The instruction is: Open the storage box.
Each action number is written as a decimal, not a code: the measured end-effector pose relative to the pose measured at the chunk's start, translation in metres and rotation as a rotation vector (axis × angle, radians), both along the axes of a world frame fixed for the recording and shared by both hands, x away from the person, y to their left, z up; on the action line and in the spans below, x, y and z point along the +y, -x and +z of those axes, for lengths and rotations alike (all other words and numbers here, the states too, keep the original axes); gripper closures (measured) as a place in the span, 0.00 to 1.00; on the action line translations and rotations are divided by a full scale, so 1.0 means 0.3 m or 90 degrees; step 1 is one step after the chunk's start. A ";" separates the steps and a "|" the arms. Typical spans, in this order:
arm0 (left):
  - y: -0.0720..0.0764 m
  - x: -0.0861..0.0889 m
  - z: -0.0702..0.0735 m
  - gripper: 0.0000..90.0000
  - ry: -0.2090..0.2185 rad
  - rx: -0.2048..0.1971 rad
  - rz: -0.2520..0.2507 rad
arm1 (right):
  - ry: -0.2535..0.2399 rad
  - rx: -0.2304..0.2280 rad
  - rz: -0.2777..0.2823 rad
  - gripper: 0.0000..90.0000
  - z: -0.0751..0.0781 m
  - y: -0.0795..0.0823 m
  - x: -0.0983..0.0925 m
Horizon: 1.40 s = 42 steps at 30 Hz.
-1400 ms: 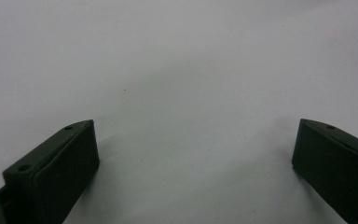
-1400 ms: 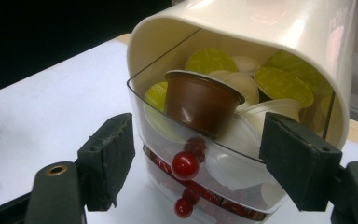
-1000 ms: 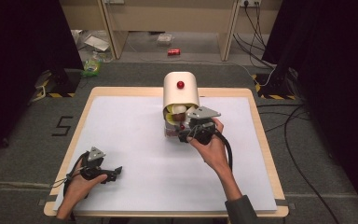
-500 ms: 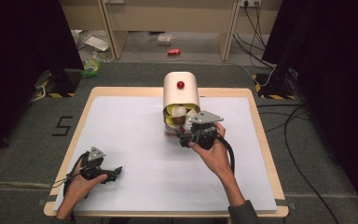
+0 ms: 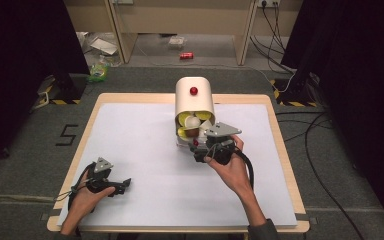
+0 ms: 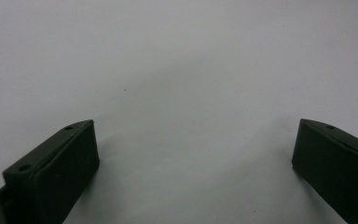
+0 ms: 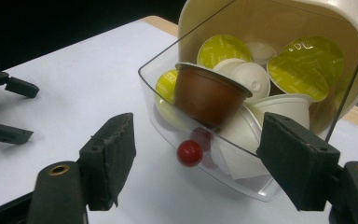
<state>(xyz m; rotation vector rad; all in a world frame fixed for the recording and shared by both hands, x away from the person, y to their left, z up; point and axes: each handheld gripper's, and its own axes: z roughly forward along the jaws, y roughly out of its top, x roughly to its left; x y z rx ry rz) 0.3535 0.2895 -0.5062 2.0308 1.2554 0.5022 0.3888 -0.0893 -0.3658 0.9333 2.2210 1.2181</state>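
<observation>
The right gripper (image 7: 196,163) sits just short of the cream capsule dispenser (image 5: 194,97), its jaws spread wide on either side of the small red knob (image 7: 189,153) on the clear drawer (image 7: 242,179). The drawer looks pulled out, with a brown capsule (image 7: 209,93) lying on white and yellow-lidded ones. My guess is that the step is either taking that knob or picking the brown capsule. Either way, I'd bring the jaws in level and centred, then close slowly, so the light plastic front isn't shoved sideways.

The dispenser stands toward twelve o'clock on the white table (image 5: 140,150), a little right of centre. Its long axis runs from twelve to six, and its open mouth points at six, toward the person. The left gripper (image 5: 122,185) rests near seven o'clock, jaws wide apart over bare tabletop, holding nothing.
</observation>
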 end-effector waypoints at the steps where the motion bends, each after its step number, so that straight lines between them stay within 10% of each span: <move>1: 0.000 0.000 0.000 0.00 0.000 0.000 0.000 | -0.002 -0.001 0.002 0.31 -0.002 0.008 -0.003; 42: 0.000 0.000 0.000 0.00 0.000 0.000 0.000 | 0.010 -0.005 0.009 0.31 -0.020 0.077 -0.010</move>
